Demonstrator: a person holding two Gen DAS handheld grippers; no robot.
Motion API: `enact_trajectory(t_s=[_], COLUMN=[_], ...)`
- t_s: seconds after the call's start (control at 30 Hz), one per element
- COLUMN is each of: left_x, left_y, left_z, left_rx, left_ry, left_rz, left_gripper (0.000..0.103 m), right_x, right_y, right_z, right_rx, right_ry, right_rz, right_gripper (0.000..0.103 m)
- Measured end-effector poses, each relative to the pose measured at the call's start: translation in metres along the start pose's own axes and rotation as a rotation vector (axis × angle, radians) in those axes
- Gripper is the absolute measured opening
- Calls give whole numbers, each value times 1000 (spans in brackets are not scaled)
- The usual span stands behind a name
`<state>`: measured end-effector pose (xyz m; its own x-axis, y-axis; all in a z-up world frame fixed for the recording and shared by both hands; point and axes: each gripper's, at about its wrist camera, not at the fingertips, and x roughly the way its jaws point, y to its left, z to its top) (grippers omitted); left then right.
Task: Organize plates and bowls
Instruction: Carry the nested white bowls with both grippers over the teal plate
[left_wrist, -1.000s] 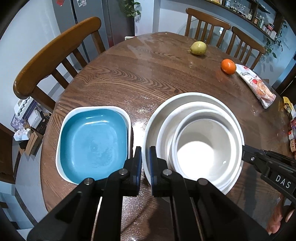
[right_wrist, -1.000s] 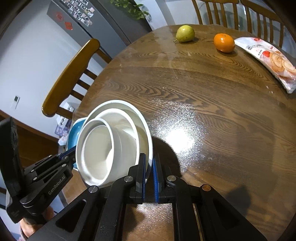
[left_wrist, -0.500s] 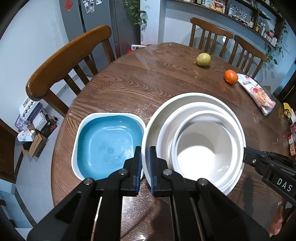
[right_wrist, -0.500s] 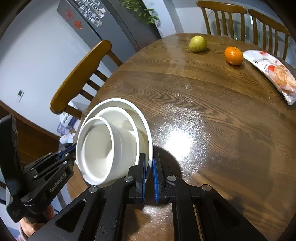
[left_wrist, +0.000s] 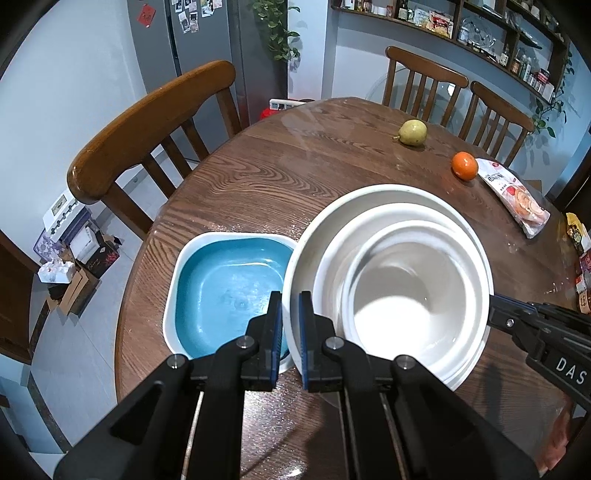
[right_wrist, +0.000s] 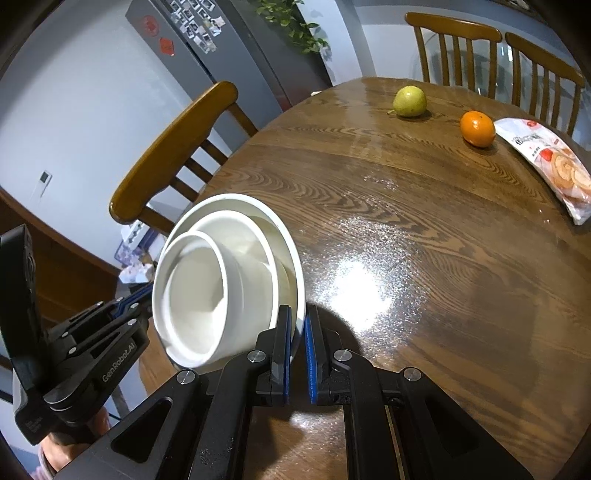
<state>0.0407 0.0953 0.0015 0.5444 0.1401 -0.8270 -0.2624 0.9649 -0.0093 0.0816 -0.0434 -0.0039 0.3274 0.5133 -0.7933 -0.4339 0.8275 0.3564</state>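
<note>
A stack of white dishes, a wide plate (left_wrist: 388, 199) with two bowls (left_wrist: 399, 314) nested in it, hangs above the round wooden table (left_wrist: 277, 173). My left gripper (left_wrist: 290, 325) is shut on the plate's left rim. My right gripper (right_wrist: 297, 328) is shut on the opposite rim, and its fingertips (left_wrist: 496, 306) show in the left wrist view. The stack (right_wrist: 221, 295) tilts in the right wrist view, where the left gripper (right_wrist: 146, 295) holds its far side. A blue square dish (left_wrist: 229, 284) with a white rim sits on the table, left of and below the stack.
A pear (left_wrist: 413, 133), an orange (left_wrist: 464, 165) and a snack packet (left_wrist: 517, 195) lie at the table's far right. More packets (left_wrist: 576, 236) sit at the right edge. Wooden chairs (left_wrist: 147, 122) stand around the table. A fridge (left_wrist: 207, 37) is behind.
Both grippers have risen with the white stack still held between them. The blue dish and the tabletop have dropped farther below, and more of the room shows.
</note>
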Motion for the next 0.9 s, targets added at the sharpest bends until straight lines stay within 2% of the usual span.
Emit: enact_trajectory(t_s=[0.9], left_x=[0], left_y=[43], left_z=[0], left_rx=[-58], left_ry=[-7], left_rz=[29], left_gripper=[4], right_x=[16], right_y=[39], right_z=[6], right_rx=[-60], right_ry=[21], right_rz=[9], right_gripper=[11])
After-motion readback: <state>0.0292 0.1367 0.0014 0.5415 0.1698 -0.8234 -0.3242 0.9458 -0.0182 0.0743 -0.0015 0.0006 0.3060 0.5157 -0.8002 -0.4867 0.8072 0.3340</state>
